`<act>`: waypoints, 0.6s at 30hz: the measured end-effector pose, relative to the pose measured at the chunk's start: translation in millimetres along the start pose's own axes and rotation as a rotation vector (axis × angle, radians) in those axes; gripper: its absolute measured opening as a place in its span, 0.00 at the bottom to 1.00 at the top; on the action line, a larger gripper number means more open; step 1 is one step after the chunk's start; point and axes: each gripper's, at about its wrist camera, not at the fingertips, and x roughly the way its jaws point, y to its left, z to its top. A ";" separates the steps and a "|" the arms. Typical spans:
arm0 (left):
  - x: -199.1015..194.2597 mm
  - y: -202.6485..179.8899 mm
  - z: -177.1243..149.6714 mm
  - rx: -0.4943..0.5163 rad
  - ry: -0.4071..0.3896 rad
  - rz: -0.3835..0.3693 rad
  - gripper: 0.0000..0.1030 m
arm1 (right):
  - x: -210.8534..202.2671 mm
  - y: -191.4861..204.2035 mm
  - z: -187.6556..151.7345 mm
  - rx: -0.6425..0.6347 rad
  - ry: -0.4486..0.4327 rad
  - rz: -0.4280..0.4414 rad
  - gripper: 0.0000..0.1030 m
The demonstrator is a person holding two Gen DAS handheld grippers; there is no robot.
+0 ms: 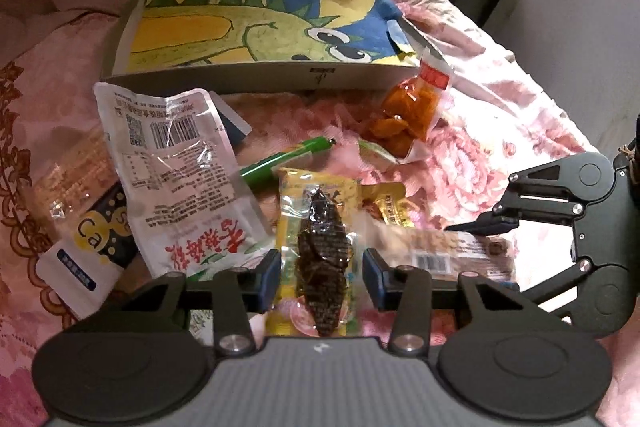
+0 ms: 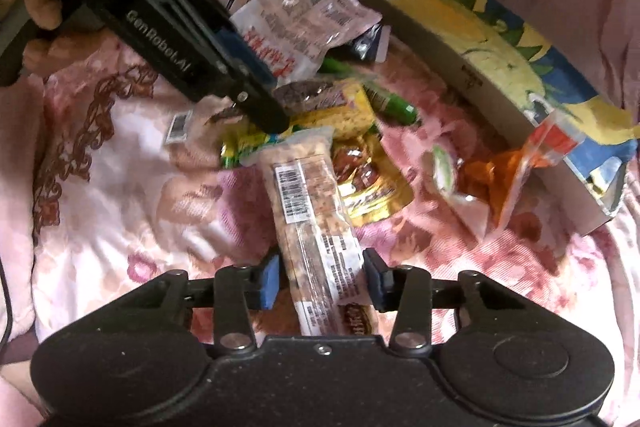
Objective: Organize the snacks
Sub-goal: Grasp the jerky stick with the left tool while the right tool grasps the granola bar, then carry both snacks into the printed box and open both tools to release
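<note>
A shallow box [image 1: 224, 77], its floor painted with a green dinosaur, sits empty on the pink bedspread [image 1: 480, 163]. In front of it, the left gripper [image 1: 320, 269] straddles a yellow packet [image 1: 316, 227]; the right gripper [image 2: 322, 277] straddles a nut bar [image 2: 308, 195]. Whether either pair of jaws presses, I cannot tell.

Near end of the dark-snack packet [image 1: 325, 259] tucked under the left gripper [image 1: 320, 273] body, can't see where it stops. Pads close on both sides but contact not clear tbh. Same w/ the nut bar [image 2: 316, 239]: lower end gone under the right gripper [image 2: 320, 281], label text too small to read. Gold packet [image 2: 370, 187] half buried beside the nut bar, print blurred. Orange snack bag [image 2: 496, 179] right of the nut bar smeared by blur. White pouch [image 1: 180, 175] lower edge hidden behind the left gripper, text unreadable.
</note>
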 end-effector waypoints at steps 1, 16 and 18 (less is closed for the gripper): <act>-1.8 -0.4 0.1 -0.004 -0.008 0.003 0.47 | -2.1 -0.7 0.7 0.002 -0.012 -0.015 0.41; -42.5 18.9 29.6 -0.205 -0.365 0.070 0.47 | -37.5 -17.3 19.8 0.161 -0.319 -0.261 0.41; -42.4 28.2 43.4 -0.260 -0.424 0.095 0.47 | -39.9 -26.9 29.9 0.218 -0.374 -0.298 0.41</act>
